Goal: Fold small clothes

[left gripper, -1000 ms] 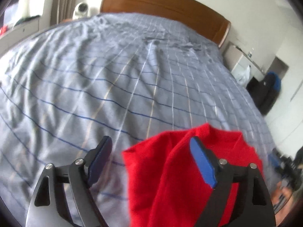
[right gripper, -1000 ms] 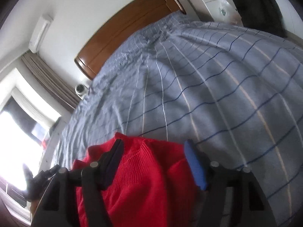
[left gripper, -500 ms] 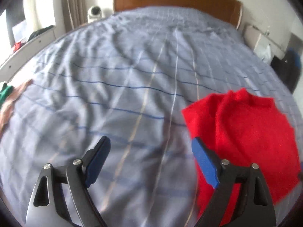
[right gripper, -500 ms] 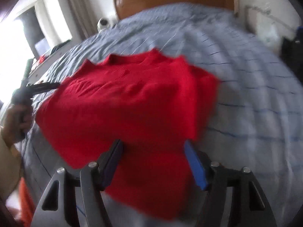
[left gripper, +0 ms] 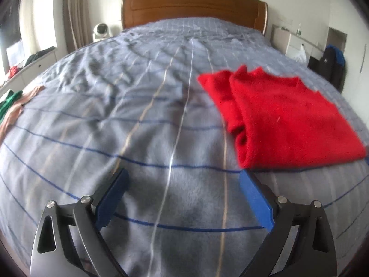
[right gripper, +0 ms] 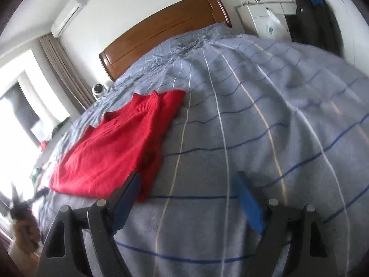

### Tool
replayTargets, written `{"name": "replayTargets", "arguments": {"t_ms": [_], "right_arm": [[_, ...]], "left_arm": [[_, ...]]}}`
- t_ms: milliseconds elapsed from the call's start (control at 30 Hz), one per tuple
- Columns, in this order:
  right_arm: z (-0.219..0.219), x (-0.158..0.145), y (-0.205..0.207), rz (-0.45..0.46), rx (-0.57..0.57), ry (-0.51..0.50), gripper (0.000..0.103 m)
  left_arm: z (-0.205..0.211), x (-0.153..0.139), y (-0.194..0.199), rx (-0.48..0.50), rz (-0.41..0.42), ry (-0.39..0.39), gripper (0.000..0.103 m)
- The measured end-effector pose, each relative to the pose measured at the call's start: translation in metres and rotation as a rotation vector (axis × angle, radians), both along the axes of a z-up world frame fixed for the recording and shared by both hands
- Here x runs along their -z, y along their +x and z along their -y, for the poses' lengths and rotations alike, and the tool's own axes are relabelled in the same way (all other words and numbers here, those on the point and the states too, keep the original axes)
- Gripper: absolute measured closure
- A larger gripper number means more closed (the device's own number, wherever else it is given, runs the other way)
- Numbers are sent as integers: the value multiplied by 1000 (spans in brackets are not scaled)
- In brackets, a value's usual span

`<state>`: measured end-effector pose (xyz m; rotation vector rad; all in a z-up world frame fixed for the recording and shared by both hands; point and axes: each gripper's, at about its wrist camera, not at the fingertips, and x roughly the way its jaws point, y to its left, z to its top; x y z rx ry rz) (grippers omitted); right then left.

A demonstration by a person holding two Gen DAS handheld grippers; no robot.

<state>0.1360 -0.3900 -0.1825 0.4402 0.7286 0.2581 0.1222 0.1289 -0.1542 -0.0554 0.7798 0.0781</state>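
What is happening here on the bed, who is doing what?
A person with a two-finger tool in each hand is folding small clothes on a bed. A red sweater lies folded on the blanket. The left tool and the right tool have both just been opening and hold nothing; only blanket shows between their fingers. More clothes lie at the bed's left edge.

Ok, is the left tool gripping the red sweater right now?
No, the left tool stands open over bare bedspread, and the folded red sweater lies apart from it.
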Motion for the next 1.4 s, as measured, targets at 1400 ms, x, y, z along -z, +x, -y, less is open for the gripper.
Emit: {"name": "replayTargets", "arguments": {"t_ms": [1400], "right_arm": [[1,10,2,22,11,75,21]], "left_arm": [[-42,6,12,17,-20,-65,1]]}}
